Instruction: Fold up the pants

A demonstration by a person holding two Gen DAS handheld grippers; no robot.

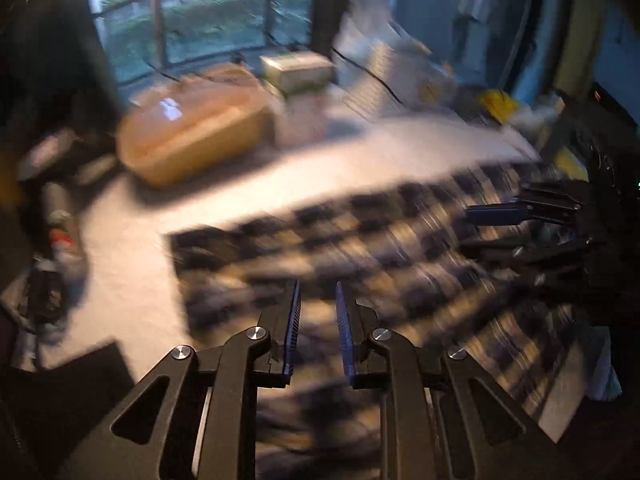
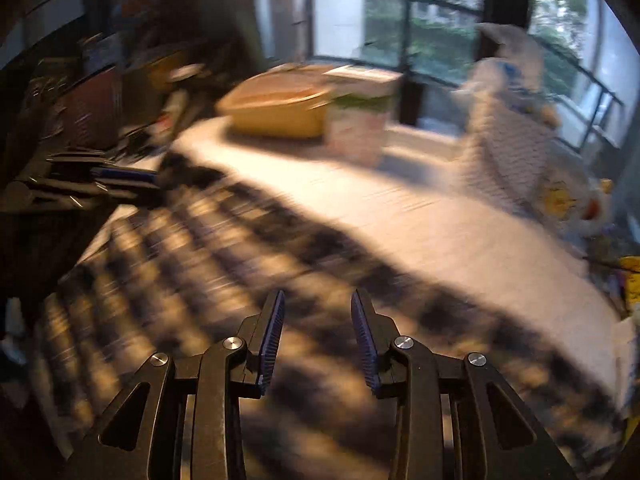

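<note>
The checked pants [image 1: 360, 248] are spread across the middle and lower frame on the white table [image 1: 132, 280], blurred. The left gripper [image 1: 318, 292] is seen parted above them, gripping nothing. The right gripper [image 2: 318, 300] is likewise parted over the cloth, tilted downward.

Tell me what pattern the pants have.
The pants are checked, dark squares on a light ground; the left wrist view shows it best.

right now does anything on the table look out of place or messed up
Nothing stands out. The checked pants lie spread on the white table, with both open grippers, left and right, over them. The yellow tub and carton stand upright. Motion blur hides finer detail.
</note>
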